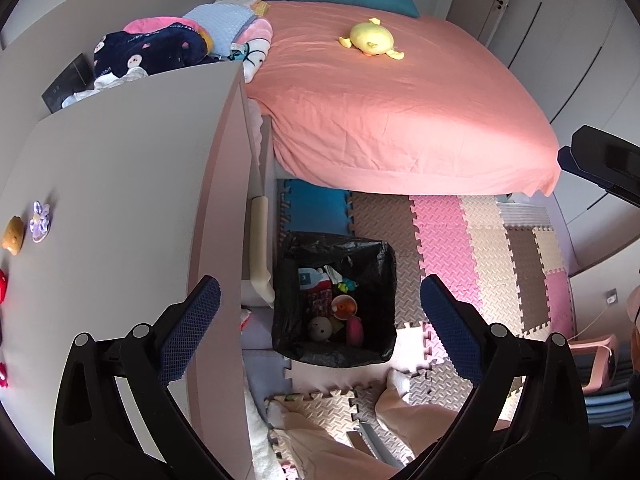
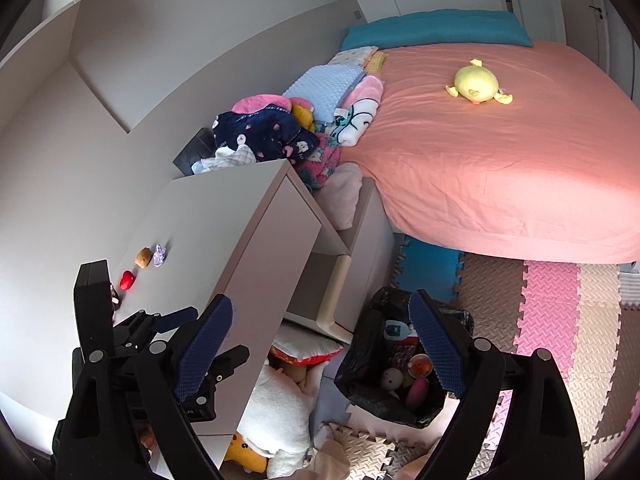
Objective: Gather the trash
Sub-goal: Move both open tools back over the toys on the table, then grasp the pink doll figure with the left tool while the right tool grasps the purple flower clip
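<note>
A trash bin lined with a black bag stands on the foam floor mat beside the white cabinet; it also shows in the right wrist view. Inside lie several pieces of trash: wrappers, a cup, round items. My left gripper is open and empty, high above the bin. My right gripper is open and empty, above the gap between cabinet and bin. The left gripper's body shows at the lower left of the right wrist view.
A white cabinet top holds small toys: a purple flower, a brown one, a red one. A bed with a pink sheet carries a yellow plush. Plush toys lie under the cabinet.
</note>
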